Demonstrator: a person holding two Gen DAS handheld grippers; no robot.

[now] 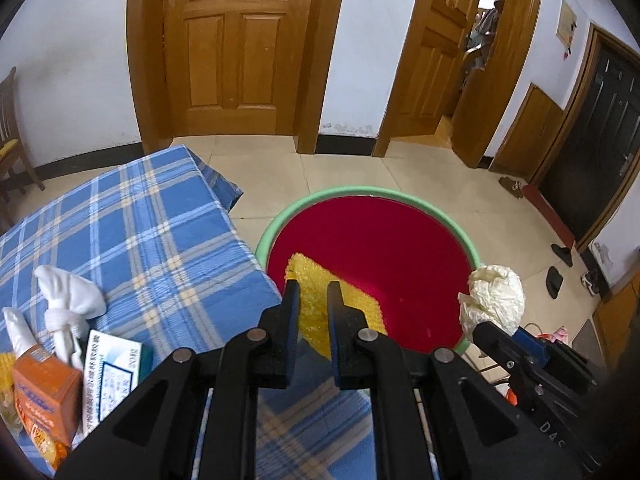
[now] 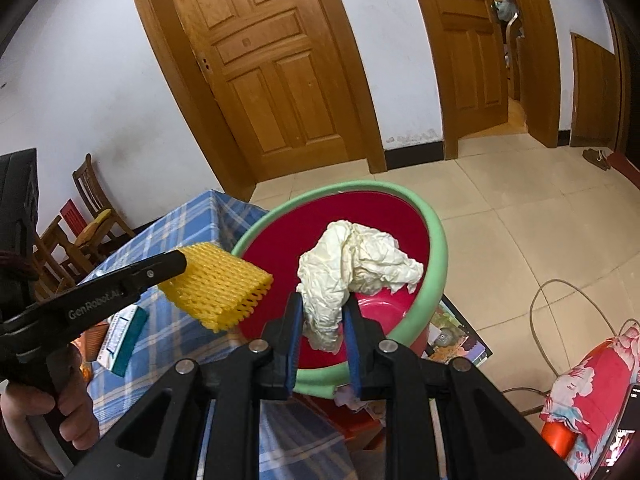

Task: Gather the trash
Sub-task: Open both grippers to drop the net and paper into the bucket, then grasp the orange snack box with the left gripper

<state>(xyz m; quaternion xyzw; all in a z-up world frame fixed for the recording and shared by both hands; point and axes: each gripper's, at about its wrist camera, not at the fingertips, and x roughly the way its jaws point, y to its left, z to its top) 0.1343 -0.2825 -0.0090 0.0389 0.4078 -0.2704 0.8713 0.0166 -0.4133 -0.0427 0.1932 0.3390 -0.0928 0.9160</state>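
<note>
Left claw: fingers narrowed on a yellow foam net, gripped at one end; the net juts out level over the near rim of the basin. In the left wrist view the net shows between and beyond the finger tips, against the basin's red inside.

Right claw: blue-padded fingers clamped on the lower end of a crumpled white paper wad, which stands up above the basin's red interior. From the left wrist view the wad sits just past the basin's right edge.

Basin: red inside, green rim, beside the desk with its blue plaid cloth.

On the desk, near left: knotted white bag, orange carton, white-and-teal box.

Beyond: tiled floor, wooden doors.
</note>
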